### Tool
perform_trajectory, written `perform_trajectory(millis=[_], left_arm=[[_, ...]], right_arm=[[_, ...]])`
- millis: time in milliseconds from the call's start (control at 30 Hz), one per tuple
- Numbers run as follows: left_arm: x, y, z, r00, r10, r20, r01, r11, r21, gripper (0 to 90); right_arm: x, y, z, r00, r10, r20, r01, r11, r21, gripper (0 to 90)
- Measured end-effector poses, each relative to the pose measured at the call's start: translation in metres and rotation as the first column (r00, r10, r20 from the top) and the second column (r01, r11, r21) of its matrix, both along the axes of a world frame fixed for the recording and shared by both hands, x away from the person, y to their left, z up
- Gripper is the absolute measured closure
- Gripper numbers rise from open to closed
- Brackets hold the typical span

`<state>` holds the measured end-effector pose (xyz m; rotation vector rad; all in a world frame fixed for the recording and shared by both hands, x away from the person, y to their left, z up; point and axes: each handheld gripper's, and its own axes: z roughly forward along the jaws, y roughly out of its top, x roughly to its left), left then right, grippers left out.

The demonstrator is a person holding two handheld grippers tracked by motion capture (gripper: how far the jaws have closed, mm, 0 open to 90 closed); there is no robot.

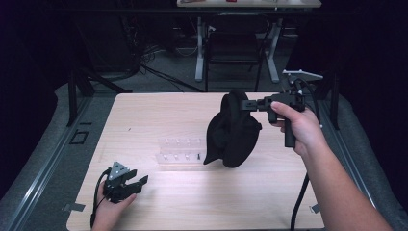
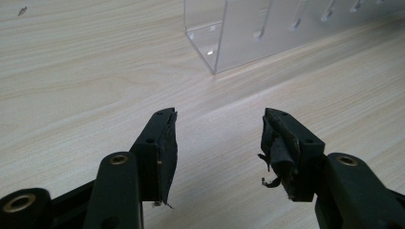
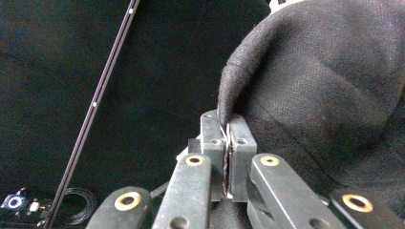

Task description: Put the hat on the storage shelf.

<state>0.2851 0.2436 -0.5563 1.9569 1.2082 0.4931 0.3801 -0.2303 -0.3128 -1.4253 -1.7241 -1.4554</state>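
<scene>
A black cloth cap (image 1: pixel 233 132) hangs above the right middle of the wooden table (image 1: pixel 144 115). My right gripper (image 1: pixel 246 103) is shut on its upper edge and holds it up in the air. In the right gripper view the jaws pinch a fold of the black cloth cap (image 3: pixel 315 81), and the right gripper (image 3: pixel 228 125) shows no gap. My left gripper (image 1: pixel 139 180) rests low at the table's front left, open, with nothing between its jaws. The left gripper view has the left gripper (image 2: pixel 217 126) over bare wood, short of the clear stand (image 2: pixel 248 33).
A clear acrylic stand (image 1: pixel 179 153) with slots lies at the table's middle, just left of the hanging cap. Behind the table are a dark chair (image 1: pixel 233 48) and white desk legs (image 1: pixel 199 48). Dark floor surrounds the table.
</scene>
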Motion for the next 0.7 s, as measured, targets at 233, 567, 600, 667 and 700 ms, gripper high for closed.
perform_trajectory(millis=[233,567,600,667,700], left_arm=[[0.0,0.001,0.0,1.0,0.0,0.0,0.0,1.0,-0.006,46.5],[0.0,0.002,0.001,1.0,0.0,0.001,0.0,0.9998,-0.019,46.5],[0.0,0.002,0.001,1.0,-0.001,0.001,0.001,0.9999,-0.017,46.5],[0.0,0.002,0.001,1.0,0.002,0.001,-0.002,0.9998,-0.021,46.5],[0.0,0.002,0.001,1.0,0.002,0.001,-0.002,0.9998,-0.021,46.5]], right_arm=[[0.009,0.016,-0.002,0.9998,0.02,-0.002,-0.02,1.0,-0.014,88.5],[0.022,0.033,-0.006,0.9998,0.019,-0.008,-0.019,0.999,-0.032,88.5],[0.023,0.034,-0.007,0.9998,0.018,-0.008,-0.019,0.999,-0.035,88.5],[0.025,0.034,-0.007,0.9998,0.018,-0.011,-0.019,0.999,-0.034,88.5],[0.026,0.035,-0.008,0.9998,0.015,-0.01,-0.015,0.999,-0.034,88.5]])
